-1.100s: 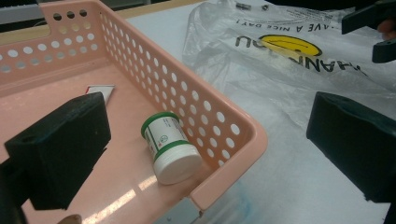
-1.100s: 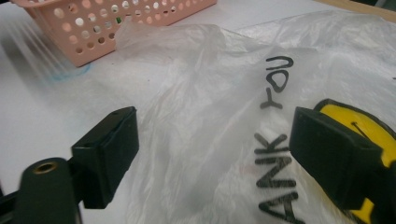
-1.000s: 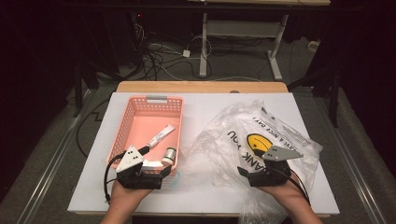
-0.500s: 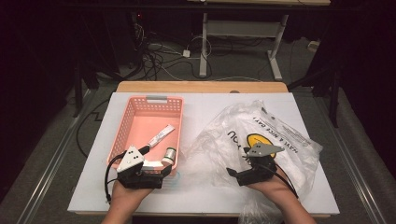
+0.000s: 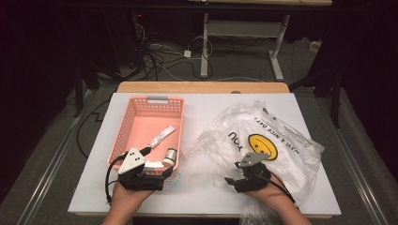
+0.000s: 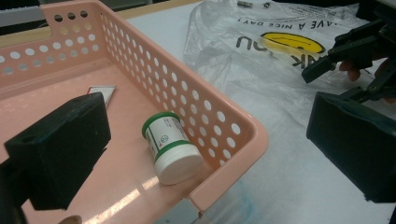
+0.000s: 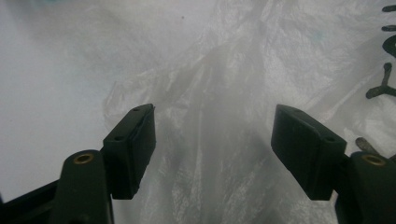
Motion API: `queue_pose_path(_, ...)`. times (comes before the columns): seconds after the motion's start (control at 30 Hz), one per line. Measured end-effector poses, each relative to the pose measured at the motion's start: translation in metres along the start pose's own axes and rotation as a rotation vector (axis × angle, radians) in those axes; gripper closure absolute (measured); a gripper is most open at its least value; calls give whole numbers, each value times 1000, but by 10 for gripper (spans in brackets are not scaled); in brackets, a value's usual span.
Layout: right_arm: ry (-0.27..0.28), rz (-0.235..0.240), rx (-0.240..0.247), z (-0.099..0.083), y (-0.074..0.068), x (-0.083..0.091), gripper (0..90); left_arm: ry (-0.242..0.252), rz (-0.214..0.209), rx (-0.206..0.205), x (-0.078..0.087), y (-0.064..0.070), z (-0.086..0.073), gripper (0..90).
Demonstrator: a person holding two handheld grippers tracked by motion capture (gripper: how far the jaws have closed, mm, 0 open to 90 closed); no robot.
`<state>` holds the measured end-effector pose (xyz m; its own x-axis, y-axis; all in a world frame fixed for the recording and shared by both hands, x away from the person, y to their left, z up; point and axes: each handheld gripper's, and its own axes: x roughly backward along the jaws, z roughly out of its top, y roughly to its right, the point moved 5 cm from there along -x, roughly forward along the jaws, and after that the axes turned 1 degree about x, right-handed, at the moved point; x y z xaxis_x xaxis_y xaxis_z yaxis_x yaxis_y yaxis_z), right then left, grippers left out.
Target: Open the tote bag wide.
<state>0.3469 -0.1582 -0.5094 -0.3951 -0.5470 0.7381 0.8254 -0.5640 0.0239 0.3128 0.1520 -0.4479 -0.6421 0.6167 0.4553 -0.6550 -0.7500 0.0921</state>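
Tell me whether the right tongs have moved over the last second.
Yes. In the high view the right tongs have swung left, off the smiley print on the plastic bag, toward the bag's left edge nearer the pink basket.

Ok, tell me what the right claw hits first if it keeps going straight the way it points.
Most likely the clear plastic bag: the right claw is open, and crumpled film lies straight ahead between its jaws. How near is unclear.

**White table, two things on top**

The white table [image 5: 202, 105] has a bare wooden strip [image 5: 202, 87] along its far edge. A pink perforated basket [image 5: 133, 120] lies on its left half. A crumpled clear plastic bag [image 5: 281, 140] printed with a yellow smiley face lies on its right half, just beside the basket.
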Motion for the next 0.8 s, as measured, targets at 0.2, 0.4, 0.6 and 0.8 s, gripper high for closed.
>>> queue_pose_path(0.2, 4, -13, -17, -1, 2, -1, 499, 0, -2, -2, 0, 0, 0, 0)
queue_pose_path(0.4, 22, -26, -4, -1, 4, 1, 655, 0, -1, -5, 1, 1, 0, 0)
queue_pose_path(0.6, 53, -25, -18, -3, 8, 4, 762, -2, 3, -4, 3, 0, -1, 0)
queue_pose_path(0.8, 85, -25, -17, -3, 10, 9, 878, -3, 5, -1, 4, 0, -3, 0)
